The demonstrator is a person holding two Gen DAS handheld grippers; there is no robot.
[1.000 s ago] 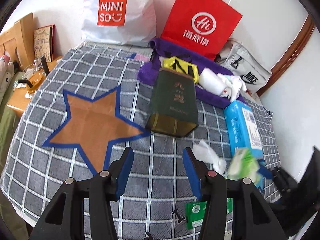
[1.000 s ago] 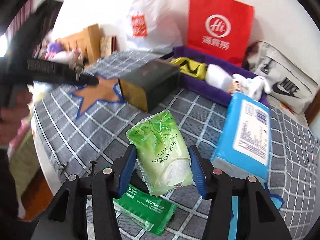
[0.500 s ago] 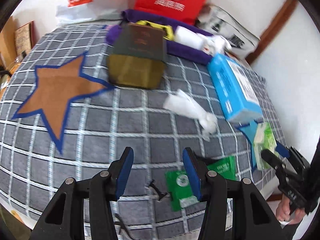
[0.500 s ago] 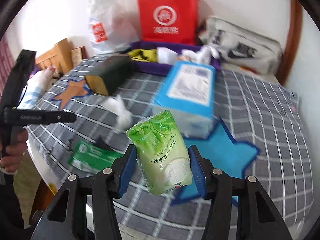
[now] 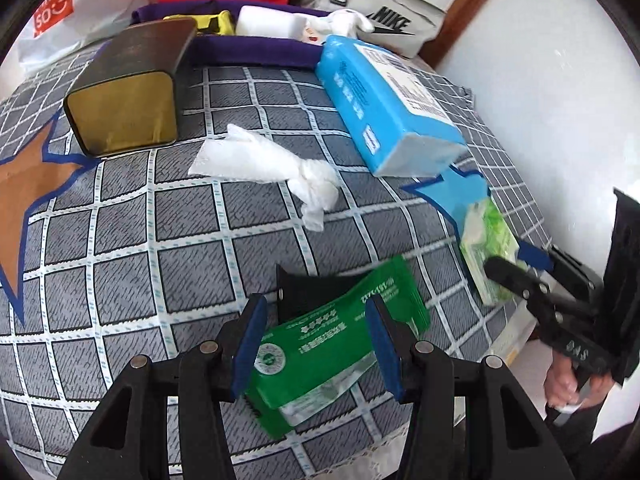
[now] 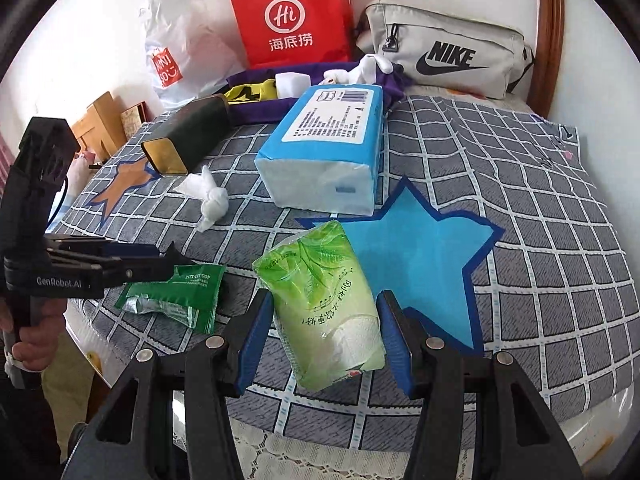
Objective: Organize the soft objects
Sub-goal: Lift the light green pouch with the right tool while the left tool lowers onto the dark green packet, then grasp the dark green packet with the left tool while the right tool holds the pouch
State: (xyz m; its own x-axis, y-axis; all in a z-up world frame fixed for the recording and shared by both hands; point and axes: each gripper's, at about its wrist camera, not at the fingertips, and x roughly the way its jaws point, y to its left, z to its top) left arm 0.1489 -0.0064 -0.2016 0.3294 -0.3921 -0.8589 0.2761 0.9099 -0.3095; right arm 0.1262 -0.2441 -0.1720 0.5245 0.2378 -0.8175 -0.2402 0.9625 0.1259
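My right gripper (image 6: 325, 300) is shut on a light green tissue pack (image 6: 320, 300) and holds it over the front left arm of a blue star (image 6: 420, 248) on the checked cloth. In the left wrist view this pack (image 5: 484, 236) shows in the right gripper (image 5: 504, 268) at the table's right edge. A dark green packet (image 5: 332, 344) lies flat near the front edge, partly on a small black object (image 5: 296, 292). My left gripper (image 5: 314, 304) hangs open just above it, one finger on each side. The right wrist view shows the left gripper (image 6: 172, 258) over that packet (image 6: 176, 296).
A big blue tissue pack (image 6: 328, 140), a crumpled white tissue (image 6: 208, 196) and a dark tin (image 6: 188, 136) lie mid-table, with an orange star (image 6: 124, 184) to the left. A purple tray (image 6: 256, 108) with soft items, a red bag (image 6: 292, 16) and a grey bag (image 6: 448, 48) line the back.
Both grippers swung toward the table's front edge. The left one came down over the dark green packet. The right one carried the light green pack from beside the tin to the blue star.
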